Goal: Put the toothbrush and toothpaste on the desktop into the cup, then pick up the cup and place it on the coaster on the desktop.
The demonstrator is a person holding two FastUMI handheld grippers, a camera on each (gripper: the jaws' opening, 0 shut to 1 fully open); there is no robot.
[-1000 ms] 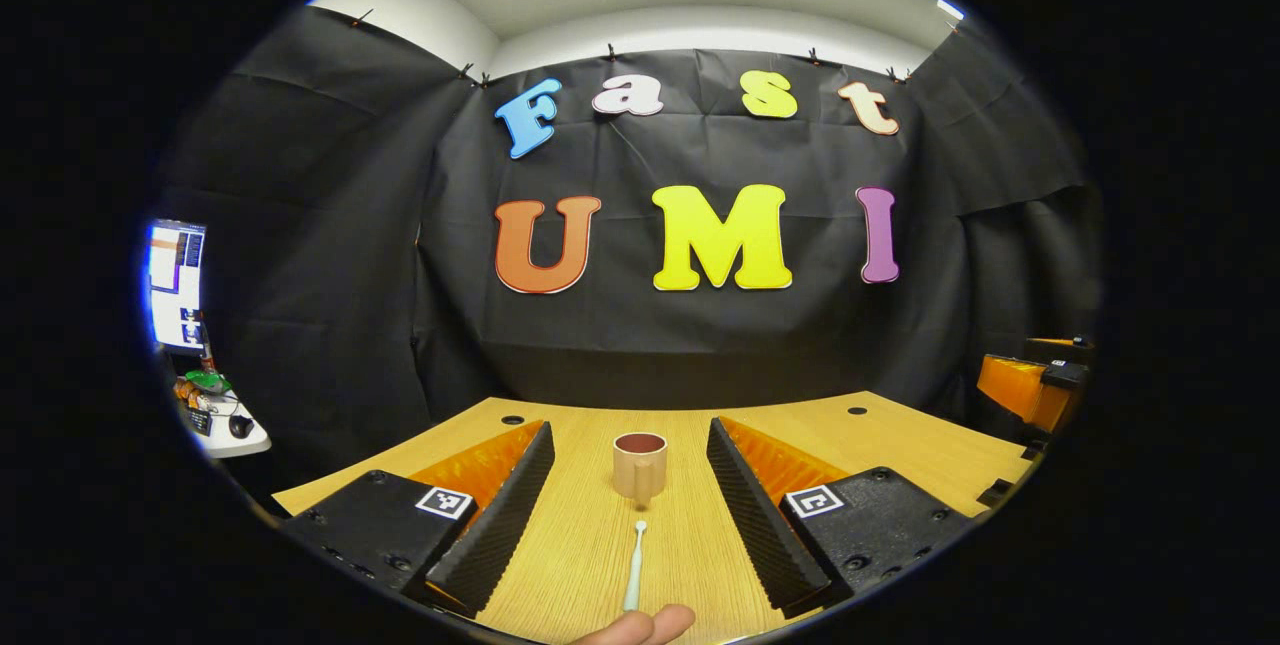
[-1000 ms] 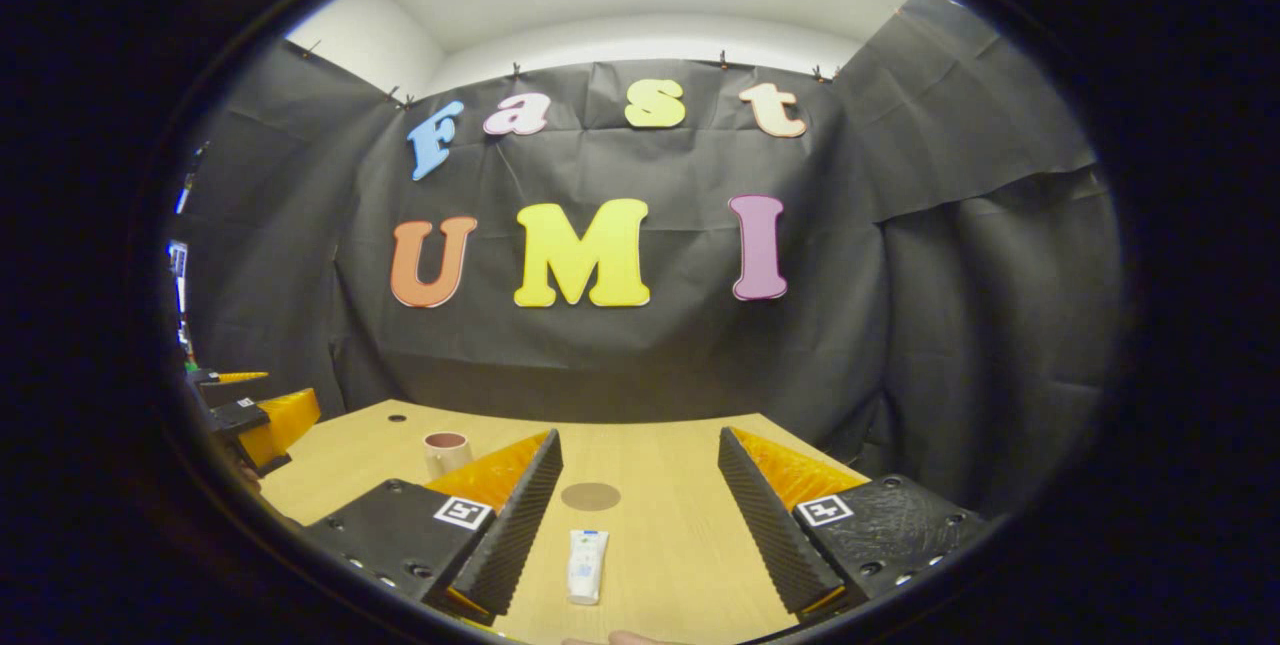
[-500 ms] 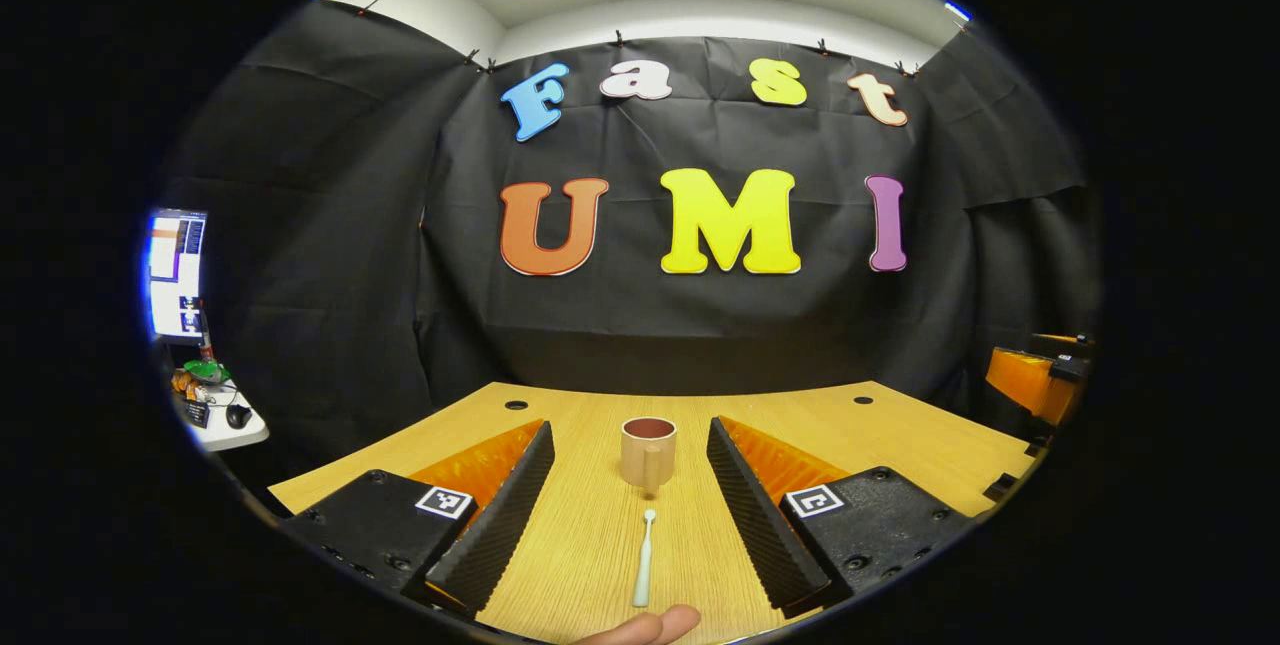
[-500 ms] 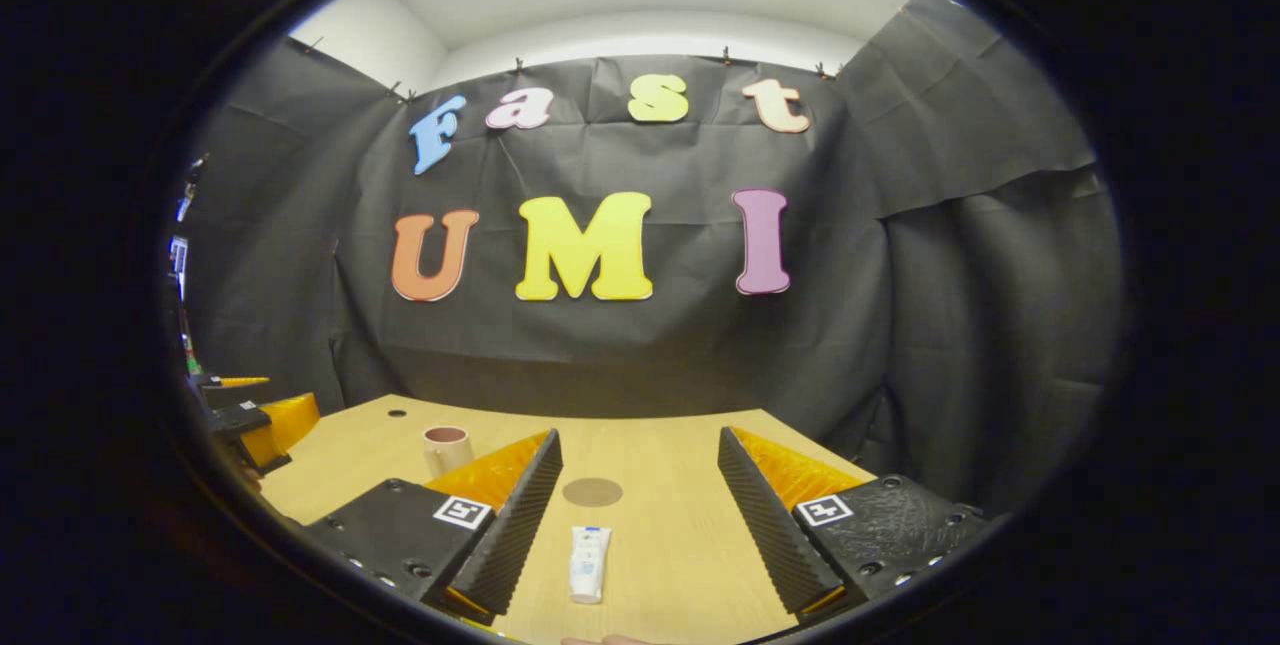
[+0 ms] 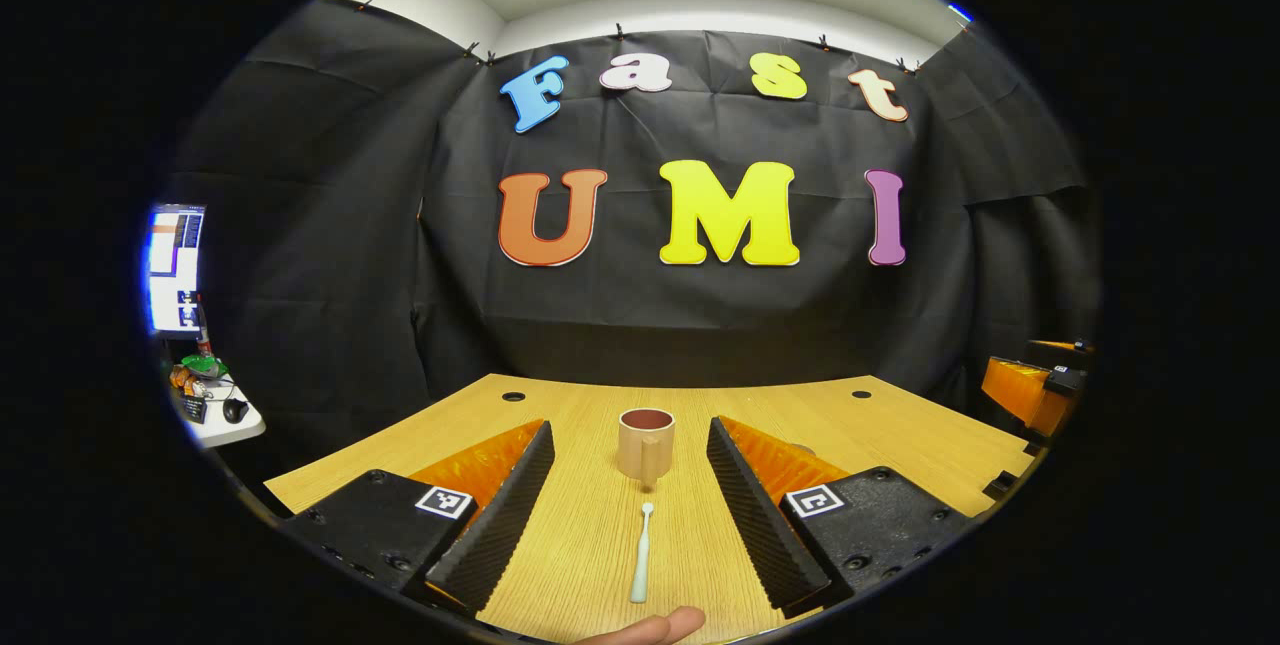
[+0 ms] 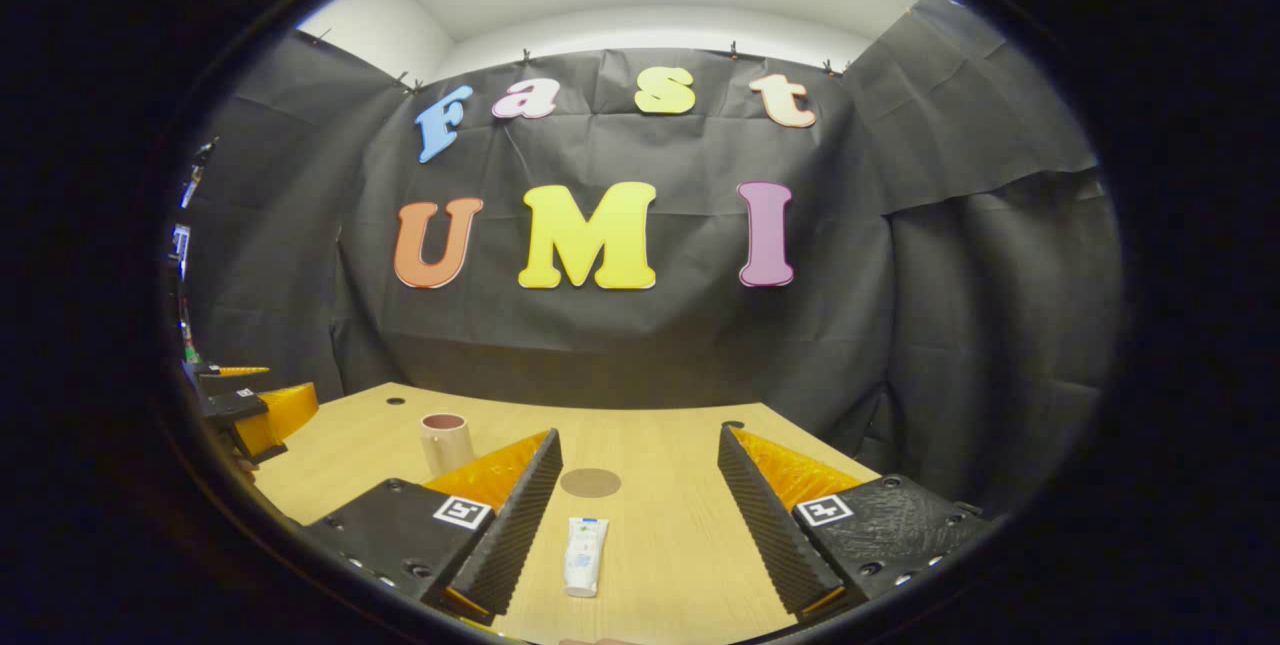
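A pale toothbrush [image 5: 640, 555] lies flat on the wooden desktop [image 5: 900, 445], between the fingers of my open left gripper [image 5: 630, 505]. Just beyond its head stands a tan cup [image 5: 645, 443] with a dark inside. My right gripper [image 6: 635, 510] is open too, over a white toothpaste tube [image 6: 584, 555] lying flat. A round brown coaster [image 6: 590, 482] rests a little past the tube. The same cup [image 6: 446, 442] stands far left in the right gripper view. Neither gripper touches anything.
The other gripper [image 5: 1030, 390] hangs at the desk's right edge in the left gripper view, and its counterpart [image 6: 245, 410] at the left edge in the right gripper view. A side table with a monitor [image 5: 178, 270] stands far left. A fingertip [image 5: 650, 627] pokes in low.
Both grippers have drawn back and risen slightly: the toothbrush, cup, tube and coaster sit a bit higher in each view. Both stay open.
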